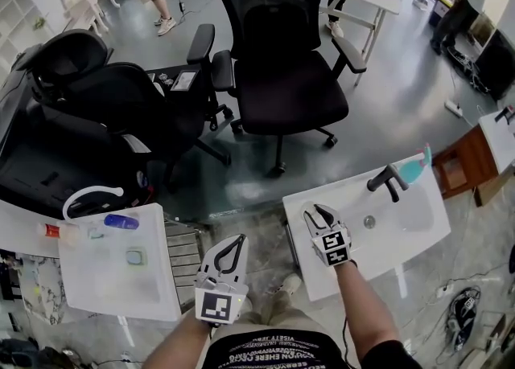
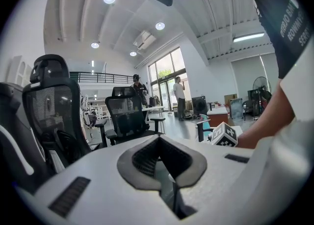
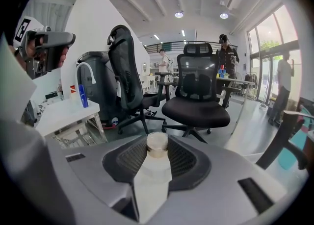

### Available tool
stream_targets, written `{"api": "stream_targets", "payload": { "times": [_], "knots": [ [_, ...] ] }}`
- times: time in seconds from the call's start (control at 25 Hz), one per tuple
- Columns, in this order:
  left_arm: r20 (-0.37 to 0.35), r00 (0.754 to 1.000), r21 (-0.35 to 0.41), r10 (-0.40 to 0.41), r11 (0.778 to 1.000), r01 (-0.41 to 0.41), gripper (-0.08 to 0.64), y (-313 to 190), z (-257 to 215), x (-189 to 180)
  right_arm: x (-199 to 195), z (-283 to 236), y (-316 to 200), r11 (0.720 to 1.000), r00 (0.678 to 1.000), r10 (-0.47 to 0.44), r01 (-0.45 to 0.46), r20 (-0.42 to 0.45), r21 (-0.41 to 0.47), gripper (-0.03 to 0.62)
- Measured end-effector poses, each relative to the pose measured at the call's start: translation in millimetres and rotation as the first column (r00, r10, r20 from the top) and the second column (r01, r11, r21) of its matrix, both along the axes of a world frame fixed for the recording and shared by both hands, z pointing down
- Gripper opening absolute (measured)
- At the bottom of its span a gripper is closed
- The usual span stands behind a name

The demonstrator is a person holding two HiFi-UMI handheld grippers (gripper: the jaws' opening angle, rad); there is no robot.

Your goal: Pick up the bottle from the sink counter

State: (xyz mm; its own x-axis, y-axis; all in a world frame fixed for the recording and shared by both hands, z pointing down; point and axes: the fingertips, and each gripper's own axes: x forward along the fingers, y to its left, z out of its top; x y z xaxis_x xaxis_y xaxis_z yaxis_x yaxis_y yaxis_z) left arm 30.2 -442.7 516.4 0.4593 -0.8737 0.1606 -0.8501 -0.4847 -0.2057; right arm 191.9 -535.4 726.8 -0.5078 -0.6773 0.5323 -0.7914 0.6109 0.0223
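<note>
Right gripper view first: your right gripper (image 3: 157, 139) has its jaws spread wide and clamped on the white bottle (image 3: 153, 175), with the beige cap pointing away along the jaws. The bottle sits in your grip over the near left end of the sink counter (image 1: 418, 235). From there, the move looks like straight up. Your left gripper (image 1: 235, 248), tips together and empty, hangs farther off, beside the counter.

We've got the right gripper (image 1: 320, 215) over the white sink counter (image 1: 378, 259), near the black faucet (image 1: 388, 179). Left gripper (image 1: 235, 245) hangs between that counter and the white table (image 1: 113, 287), and black office chairs (image 1: 286, 86) sit further out.
</note>
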Motion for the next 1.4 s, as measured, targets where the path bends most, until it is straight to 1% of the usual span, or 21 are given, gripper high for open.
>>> {"api": "stream_targets", "payload": {
  "times": [0.12, 0.36, 0.56, 0.72, 0.96, 1.2, 1.32, 1.4],
  "knots": [
    [-0.026, 1.0, 0.003, 0.003, 1.0, -0.003, 0.0, 0, -4, 2, 1, -11, 4, 1.0, 1.0, -0.01, 0.01, -0.005, 0.0, 0.129],
    [-0.048, 0.999, 0.01, 0.023, 1.0, -0.022, 0.0, 4, -9, 10, 3, -39, 10, 1.0, 1.0, -0.016, 0.016, 0.015, 0.004, 0.129],
    [-0.044, 0.998, 0.017, 0.043, 0.999, -0.043, 0.0, 8, -14, 14, 4, -62, 17, 1.0, 1.0, -0.022, 0.022, 0.013, 0.004, 0.129],
    [-0.057, 0.997, 0.031, 0.049, 0.998, -0.047, 0.0, 11, -20, 15, 1, -79, 23, 0.999, 0.999, -0.031, 0.031, 0.017, 0.009, 0.129],
    [-0.084, 0.995, 0.026, 0.049, 0.999, -0.047, 0.0, 18, -23, 15, 0, -98, 28, 0.999, 0.999, -0.032, 0.032, 0.024, 0.015, 0.129],
    [-0.061, 0.996, 0.039, 0.065, 0.997, -0.063, 0.0, 24, -29, 16, 1, -115, 33, 0.999, 0.999, -0.036, 0.036, 0.02, 0.005, 0.129],
    [-0.079, 0.995, 0.047, 0.065, 0.997, -0.061, 0.0, 25, -34, 17, 2, -128, 34, 0.999, 0.999, -0.035, 0.035, 0.024, 0.008, 0.129],
    [-0.075, 0.995, 0.051, 0.071, 0.996, -0.067, 0.0, 27, -36, 18, 2, -137, 36, 0.999, 0.999, -0.037, 0.036, 0.028, 0.011, 0.129]
  ]
}}
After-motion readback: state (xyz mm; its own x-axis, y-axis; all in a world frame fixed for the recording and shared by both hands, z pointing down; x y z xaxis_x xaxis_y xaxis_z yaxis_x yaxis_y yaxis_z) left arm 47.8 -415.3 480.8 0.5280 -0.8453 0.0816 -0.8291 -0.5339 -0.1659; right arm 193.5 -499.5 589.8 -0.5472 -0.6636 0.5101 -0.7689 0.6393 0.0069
